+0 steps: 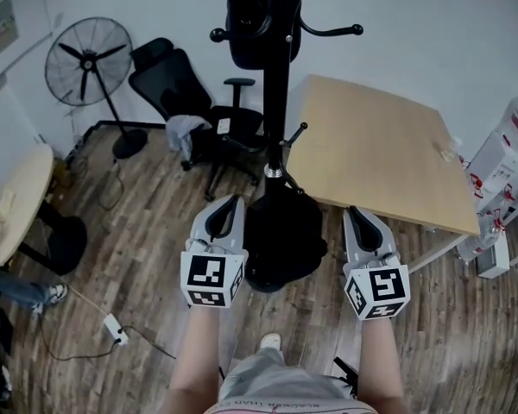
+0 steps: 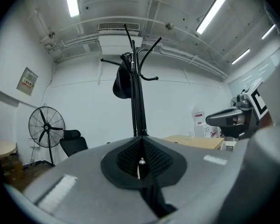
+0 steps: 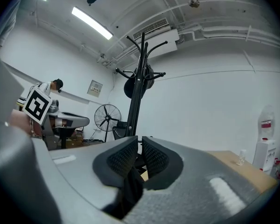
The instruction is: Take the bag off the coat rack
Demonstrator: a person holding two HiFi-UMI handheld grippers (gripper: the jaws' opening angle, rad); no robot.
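Bag (image 1: 244,28) on coat rack (image 1: 276,102); left gripper (image 1: 228,203) fingers pressed together, right gripper (image 1: 359,214) fingers barely parted; a sideways pull could topple the rack

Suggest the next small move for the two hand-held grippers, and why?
Probably raise the right hand-held gripper toward the bag and open it wider. The bag hangs high on the coat rack, both grippers sit low flanking it, and neither holds anything: left hand-held gripper shut, right barely apart.
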